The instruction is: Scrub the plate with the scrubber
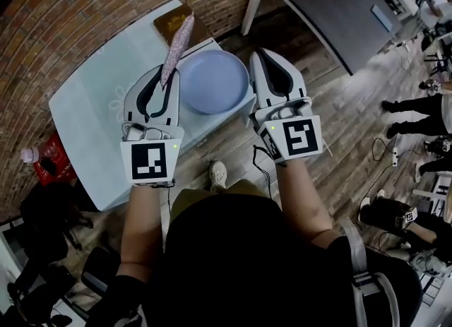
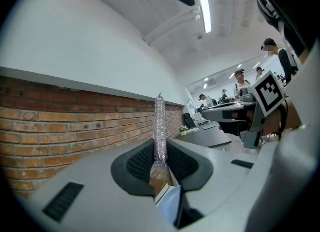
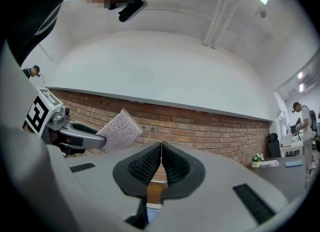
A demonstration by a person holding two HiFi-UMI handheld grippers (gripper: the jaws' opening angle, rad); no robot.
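Note:
A pale blue plate (image 1: 214,80) lies on the light blue table (image 1: 92,114) near its right corner. My left gripper (image 1: 164,75) is shut on a silvery-pink mesh scrubber (image 1: 176,44), which sticks up and forward past the plate's left rim. In the left gripper view the scrubber (image 2: 159,126) stands upright between the pads, and the right gripper view shows it (image 3: 119,131) at the left. My right gripper (image 1: 260,57) sits just off the plate's right rim. Its jaws (image 3: 161,151) are shut pad to pad, with nothing visible between the tips.
A brown wooden block (image 1: 171,20) lies on the table behind the plate. A red item and a bottle (image 1: 44,157) sit on the floor at the left. A dark table (image 1: 325,8) stands at the upper right, with people beyond. A brick wall runs behind.

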